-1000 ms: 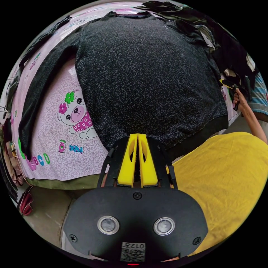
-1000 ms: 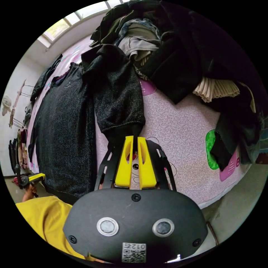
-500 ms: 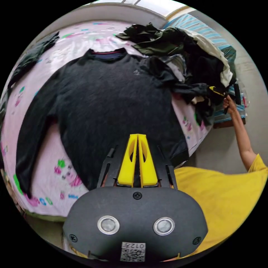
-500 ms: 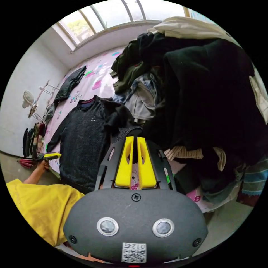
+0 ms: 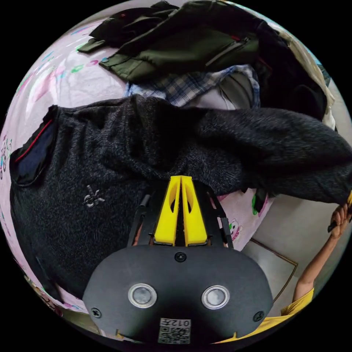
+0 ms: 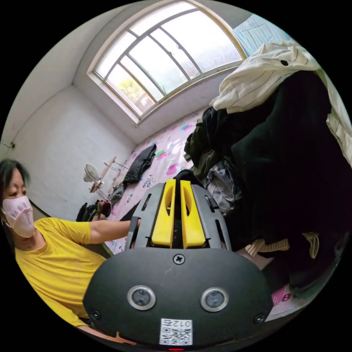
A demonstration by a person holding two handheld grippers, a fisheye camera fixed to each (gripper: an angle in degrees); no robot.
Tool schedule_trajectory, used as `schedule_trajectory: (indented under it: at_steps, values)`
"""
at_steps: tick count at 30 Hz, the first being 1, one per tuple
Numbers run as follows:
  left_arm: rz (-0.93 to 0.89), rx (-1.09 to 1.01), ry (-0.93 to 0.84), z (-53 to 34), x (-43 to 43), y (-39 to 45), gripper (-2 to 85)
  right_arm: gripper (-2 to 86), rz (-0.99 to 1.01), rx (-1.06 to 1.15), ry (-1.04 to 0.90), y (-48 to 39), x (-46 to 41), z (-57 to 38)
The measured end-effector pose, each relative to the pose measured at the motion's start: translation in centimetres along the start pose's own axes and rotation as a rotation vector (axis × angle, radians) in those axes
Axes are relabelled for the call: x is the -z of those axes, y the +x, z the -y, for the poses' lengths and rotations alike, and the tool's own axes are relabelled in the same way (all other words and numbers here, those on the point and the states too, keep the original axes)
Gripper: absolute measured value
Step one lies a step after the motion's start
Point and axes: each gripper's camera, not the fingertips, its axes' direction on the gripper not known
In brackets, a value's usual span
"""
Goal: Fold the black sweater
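The black sweater (image 5: 91, 176) lies on the pink cartoon sheet (image 5: 66, 80), with its collar at the left of the left gripper view. One sleeve (image 5: 278, 146) is lifted and stretched to the right, towards a hand (image 5: 339, 220) at the picture's edge. My left gripper (image 5: 180, 178) is shut, its tips against the sweater's side just below that sleeve. In the right gripper view my right gripper (image 6: 175, 181) is shut on the dark sleeve end (image 6: 185, 174), held up high. The jaws hide most of the cuff.
A tall heap of clothes (image 5: 190, 47) sits on the bed just beyond the sweater and looms at the right (image 6: 286, 154). A person in a yellow shirt (image 6: 51, 264) is at the left, below an arched window (image 6: 172, 55). Grey floor (image 5: 293, 227) lies beside the bed.
My right gripper has lifted the sleeve off the bed and drawn it outwards and up. My left gripper has gone from the hem to the sweater's side under that sleeve.
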Motion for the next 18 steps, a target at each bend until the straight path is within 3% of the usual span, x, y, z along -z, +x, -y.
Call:
schedule_trajectory:
  at_steps: [9, 12, 14, 18]
  values:
    - [-0.222, 0.077, -0.044, 3.1, -0.3, -3.2, 0.5, 1.0, 0.238, 0.060, -0.003, -1.4, -1.7, 5.7]
    - [-0.354, 0.087, 0.055, 2.4, 2.8, -5.3, 0.5, 0.8, 0.304, 0.053, 0.002, -1.0, -2.2, 6.1]
    - [-0.317, 0.128, 0.200, 1.8, 6.3, -7.5, 0.5, 0.8, 0.321, 0.058, 0.008, -0.7, -2.1, 6.1]
    - [-0.306, 0.244, 0.192, 3.8, 8.0, -10.7, 0.5, 0.8, 0.396, 0.060, 0.008, -0.5, -2.8, 6.0]
